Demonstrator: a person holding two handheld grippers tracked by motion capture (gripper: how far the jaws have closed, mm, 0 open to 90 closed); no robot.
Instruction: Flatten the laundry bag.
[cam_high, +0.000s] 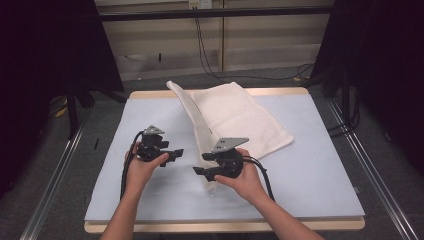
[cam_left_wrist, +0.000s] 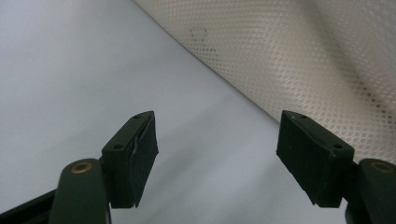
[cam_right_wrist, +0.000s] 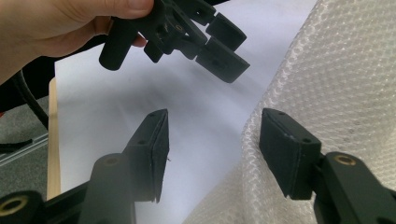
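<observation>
A folded white towel (cam_high: 240, 112) lies at the back middle of the pale grey mat (cam_high: 320, 165). A white mesh bag (cam_high: 197, 120) rises in a ridge along the towel's left edge and runs down toward the front. My left gripper (cam_high: 176, 152) hovers just left of the mesh, open and empty (cam_left_wrist: 217, 126), with the mesh (cam_left_wrist: 303, 56) beyond its right jaw. My right gripper (cam_high: 199, 171) is at the near end of the bag and open (cam_right_wrist: 212, 121). The edge of the mesh (cam_right_wrist: 336, 70) reaches into its gap beside the right jaw, unpressed. Opposite it hangs the left gripper (cam_right_wrist: 231, 46).
The mat covers a wooden table (cam_high: 225, 226). Bare mat lies to the left (cam_high: 115, 150) and right of the cloth. Black stands and curtains (cam_high: 50, 50) flank the table, cables (cam_high: 205, 55) trail on the floor behind, and metal rails (cam_high: 50, 185) run along both sides.
</observation>
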